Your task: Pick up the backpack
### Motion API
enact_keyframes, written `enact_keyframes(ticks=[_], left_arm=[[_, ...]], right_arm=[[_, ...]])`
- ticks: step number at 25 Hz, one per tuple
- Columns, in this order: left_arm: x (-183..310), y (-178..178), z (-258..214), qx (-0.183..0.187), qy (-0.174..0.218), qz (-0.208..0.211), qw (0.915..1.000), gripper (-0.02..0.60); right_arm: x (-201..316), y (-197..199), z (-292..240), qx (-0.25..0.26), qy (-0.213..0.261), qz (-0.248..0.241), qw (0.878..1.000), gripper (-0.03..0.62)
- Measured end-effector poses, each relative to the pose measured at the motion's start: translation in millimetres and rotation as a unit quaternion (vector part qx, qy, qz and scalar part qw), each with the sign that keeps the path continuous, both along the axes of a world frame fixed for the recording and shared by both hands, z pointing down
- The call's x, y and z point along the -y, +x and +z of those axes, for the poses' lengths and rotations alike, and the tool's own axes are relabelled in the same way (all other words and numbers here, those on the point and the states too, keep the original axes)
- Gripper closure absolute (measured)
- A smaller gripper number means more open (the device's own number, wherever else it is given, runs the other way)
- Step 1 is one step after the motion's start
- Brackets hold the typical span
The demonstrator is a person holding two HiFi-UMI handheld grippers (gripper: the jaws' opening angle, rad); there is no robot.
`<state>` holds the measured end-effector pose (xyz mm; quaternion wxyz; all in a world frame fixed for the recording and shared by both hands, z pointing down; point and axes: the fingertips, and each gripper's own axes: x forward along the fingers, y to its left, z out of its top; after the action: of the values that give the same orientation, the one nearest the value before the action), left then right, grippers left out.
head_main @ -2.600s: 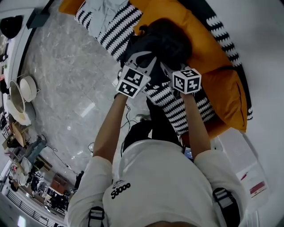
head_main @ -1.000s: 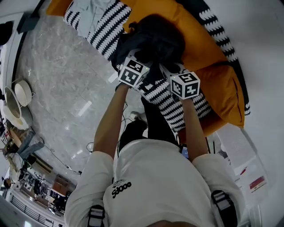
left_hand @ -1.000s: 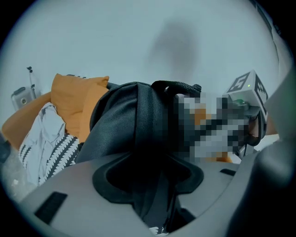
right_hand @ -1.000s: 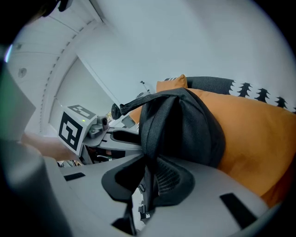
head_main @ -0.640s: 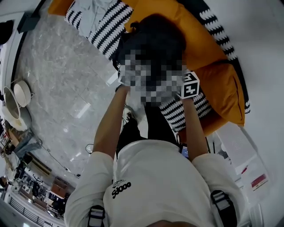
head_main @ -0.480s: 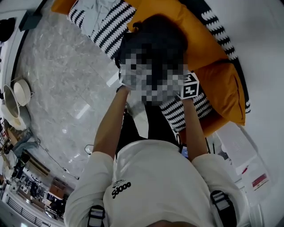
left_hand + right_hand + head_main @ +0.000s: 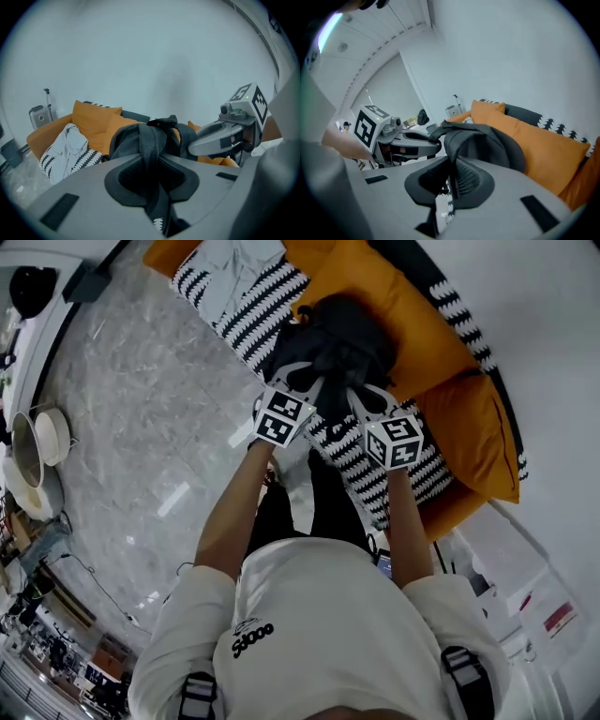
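1. Left of the left fingers, a grey garment (image 7: 70,145) lies crumpled on a striped throw (image 7: 267,301). It is not part of the job.
2. The left gripper (image 7: 151,176) has its fingers clamped on a black webbing strap (image 7: 153,138). They have just been closing, and the strap runs up from between them to the bag's top.
3. Just beyond both pairs of fingers, the dark backpack (image 7: 339,332) leans against an orange sofa cushion (image 7: 412,324). Whether it has left the seat, I cannot tell.
4. The right gripper (image 7: 449,187) has its fingers pinched on a mesh-padded strap (image 7: 465,177). They too have just been closing.
5. The straps are probably chosen because the bag's body is too bulky for the fingers. One strap per gripper should share the weight and keep the bag level.
6. Right of the right fingers there are only more orange cushions.
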<state>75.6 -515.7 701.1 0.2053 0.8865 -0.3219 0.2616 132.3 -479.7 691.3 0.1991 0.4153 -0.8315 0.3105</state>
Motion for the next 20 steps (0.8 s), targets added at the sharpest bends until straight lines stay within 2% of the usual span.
enact_keyframes(ticks=[3,6,9,15,20], left_arm=[[-27,-22,-31,-0.007,0.013,-0.005,0.9999,0.512],[-53,-43,-56,-0.008,0.022,-0.005,0.9997,0.512],[-71,-64,-80,-0.019,0.031,-0.014,0.9992,0.512],[-101,-105,-115,-0.028,0.053,-0.028,0.9978,0.512],[-118,-131,-137,-0.049,0.074,-0.049,0.9948,0.512]], right_arm=[[-12,-15,-44,0.023,0.032,-0.003,0.999,0.540],[-25,-29,-72,0.000,0.051,-0.012,0.999,0.540],[-48,-53,-86,-0.013,0.055,-0.027,0.998,0.540],[-85,-100,-115,0.006,0.061,-0.027,0.998,0.540],[-96,-122,-141,0.028,0.081,-0.009,0.996,0.540]])
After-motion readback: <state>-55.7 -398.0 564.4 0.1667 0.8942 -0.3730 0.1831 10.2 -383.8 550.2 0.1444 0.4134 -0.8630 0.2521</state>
